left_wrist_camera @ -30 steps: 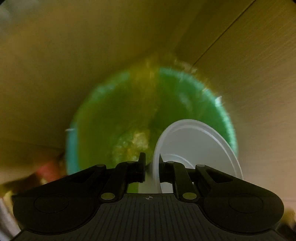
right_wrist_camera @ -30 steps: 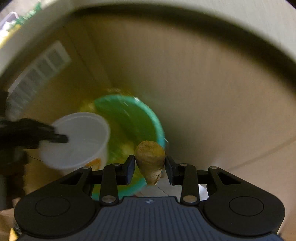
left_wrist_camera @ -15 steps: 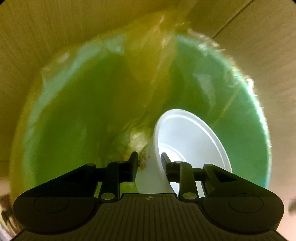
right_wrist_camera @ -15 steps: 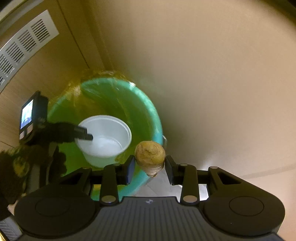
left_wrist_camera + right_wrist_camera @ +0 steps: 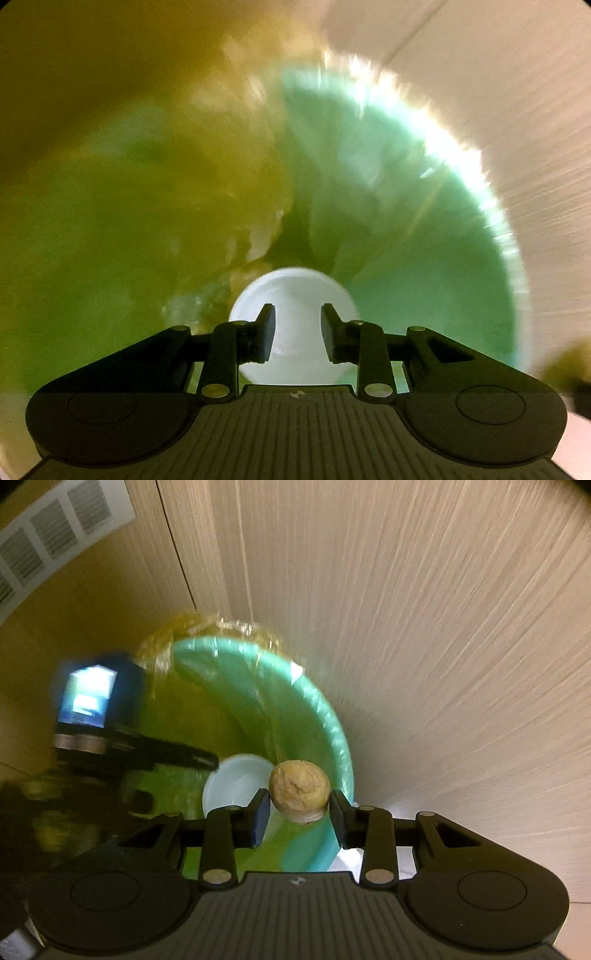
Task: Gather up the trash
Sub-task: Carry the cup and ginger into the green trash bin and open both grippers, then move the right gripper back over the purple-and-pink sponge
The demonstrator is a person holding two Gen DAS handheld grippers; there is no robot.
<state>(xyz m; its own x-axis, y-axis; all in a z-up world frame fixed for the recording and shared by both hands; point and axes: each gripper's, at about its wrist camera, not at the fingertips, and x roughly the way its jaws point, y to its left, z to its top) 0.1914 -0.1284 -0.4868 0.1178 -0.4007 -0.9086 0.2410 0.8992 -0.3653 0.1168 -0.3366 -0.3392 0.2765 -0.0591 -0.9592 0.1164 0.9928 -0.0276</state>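
A green bin (image 5: 480,206) with a yellowish see-through liner fills the left wrist view. Deep inside it lies a white plastic cup (image 5: 295,291), mouth up. My left gripper (image 5: 297,332) hangs over the cup, open, its pads clear of the cup. In the right wrist view my right gripper (image 5: 299,812) is shut on a tan, rounded food scrap (image 5: 299,792) above the bin's (image 5: 325,716) near rim. The cup (image 5: 236,786) shows just left of the scrap, with the left gripper (image 5: 207,762) reaching in from the left.
A pale wood-grain panel (image 5: 443,627) rises right behind the bin and a white vent grille (image 5: 48,535) sits at the upper left. The same panel (image 5: 498,74) borders the bin in the left wrist view. The camera screen (image 5: 88,698) on the left gripper glows blue.
My left gripper sank into the bin, opened and let go of the white cup, which dropped to the bottom. My right gripper carried the food scrap over the bin's rim.
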